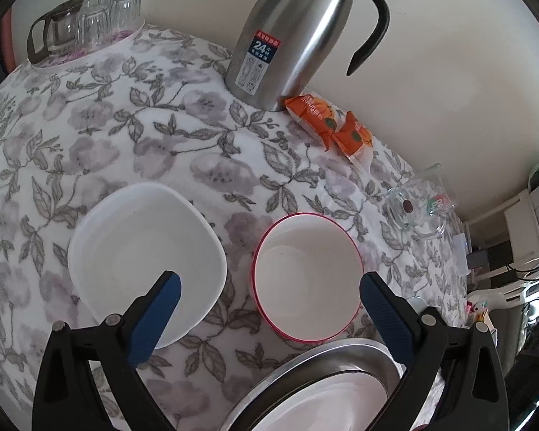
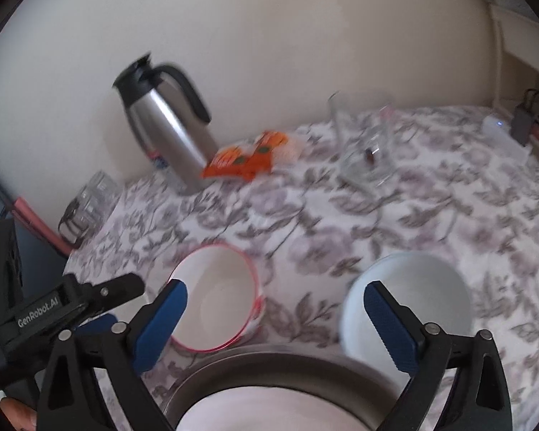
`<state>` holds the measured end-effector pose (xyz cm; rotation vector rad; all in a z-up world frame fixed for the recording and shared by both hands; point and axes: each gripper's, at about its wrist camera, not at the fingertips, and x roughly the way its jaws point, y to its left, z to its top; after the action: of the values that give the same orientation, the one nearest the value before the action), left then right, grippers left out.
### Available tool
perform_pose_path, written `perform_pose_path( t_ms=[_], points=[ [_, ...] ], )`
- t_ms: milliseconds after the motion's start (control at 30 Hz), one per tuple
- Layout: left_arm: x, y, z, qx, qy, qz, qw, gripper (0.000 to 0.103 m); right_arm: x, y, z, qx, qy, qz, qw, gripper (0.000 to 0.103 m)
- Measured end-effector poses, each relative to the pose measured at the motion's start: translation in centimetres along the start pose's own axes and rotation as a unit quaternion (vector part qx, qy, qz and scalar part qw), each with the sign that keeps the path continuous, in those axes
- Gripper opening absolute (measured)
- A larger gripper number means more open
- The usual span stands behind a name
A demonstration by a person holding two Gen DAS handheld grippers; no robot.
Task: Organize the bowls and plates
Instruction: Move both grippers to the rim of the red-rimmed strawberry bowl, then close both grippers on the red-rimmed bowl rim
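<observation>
A white bowl with a red rim (image 1: 307, 276) stands on the floral tablecloth, with a square white plate (image 1: 143, 248) to its left. My left gripper (image 1: 269, 287) is open and empty above them, its blue pads over the plate and beside the bowl. A steel plate (image 1: 316, 362) holding a white dish lies at the near edge. In the right wrist view my right gripper (image 2: 275, 296) is open and empty, between the red-rimmed bowl (image 2: 215, 298) and a pale blue bowl (image 2: 409, 298). The steel plate (image 2: 269, 366) lies below it. The left gripper body (image 2: 54, 309) shows at the left.
A steel thermos jug (image 1: 298, 32) stands at the back by the wall, with orange snack packets (image 1: 334, 125) beside it. A tray of glasses and a glass pot (image 1: 86, 21) sits at the back left. A glass mug (image 1: 420, 204) stands at the right near the table edge.
</observation>
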<state>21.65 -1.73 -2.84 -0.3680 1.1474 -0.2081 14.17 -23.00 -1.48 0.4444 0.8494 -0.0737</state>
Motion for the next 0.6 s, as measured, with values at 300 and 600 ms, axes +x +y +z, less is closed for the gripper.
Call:
perform_pose_path(
  t_ms=[300, 600],
  points=[
    [0.9, 0.1, 0.4, 0.004, 0.013, -0.027, 0.9995, 0.082, 3.2, 1.2, -1.3, -0.007, 0.041, 0.006, 0.999, 0.068],
    [2.2, -0.2, 0.4, 0.028, 0.020, -0.028, 0.9990, 0.065, 4.9, 0.9, -1.5, 0.016, 0.062, 0.022, 0.998, 0.037]
  ],
)
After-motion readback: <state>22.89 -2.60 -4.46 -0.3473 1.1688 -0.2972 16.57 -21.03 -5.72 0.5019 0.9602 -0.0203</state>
